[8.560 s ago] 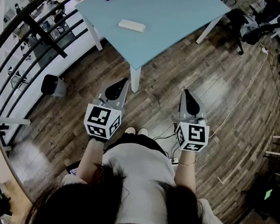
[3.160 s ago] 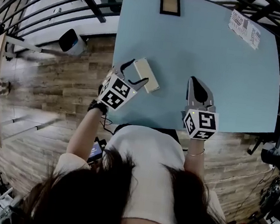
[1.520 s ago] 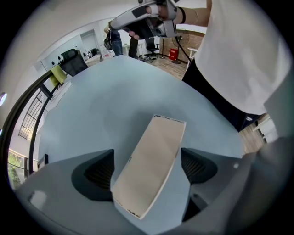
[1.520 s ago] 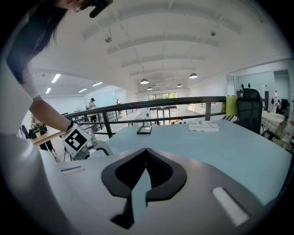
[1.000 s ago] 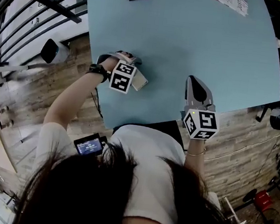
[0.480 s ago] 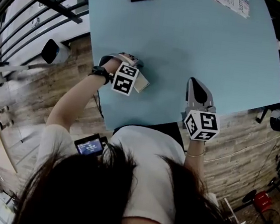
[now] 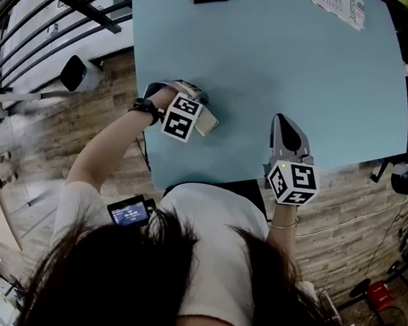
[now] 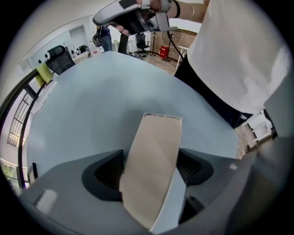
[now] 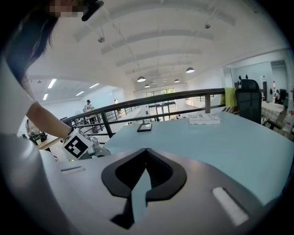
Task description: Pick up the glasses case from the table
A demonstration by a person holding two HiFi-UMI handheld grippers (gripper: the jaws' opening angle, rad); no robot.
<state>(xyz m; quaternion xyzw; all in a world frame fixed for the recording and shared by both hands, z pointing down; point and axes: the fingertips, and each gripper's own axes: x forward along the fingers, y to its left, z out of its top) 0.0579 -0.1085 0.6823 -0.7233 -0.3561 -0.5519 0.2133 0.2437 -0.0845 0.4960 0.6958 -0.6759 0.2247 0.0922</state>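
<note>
Left gripper view: left tongs (image 8: 150,161) closing against a beige rectangular glasses case (image 8: 154,151) lying on the pale blue bench (image 8: 92,105); right tongs (image 9: 146,151) pressed together, empty.

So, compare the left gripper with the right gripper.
The left gripper is closing its jaws with the glasses case between them; the right gripper has its jaws together, empty. The left gripper points steeply down at the table; the right gripper is nearer level. Both carry marker cubes.
</note>
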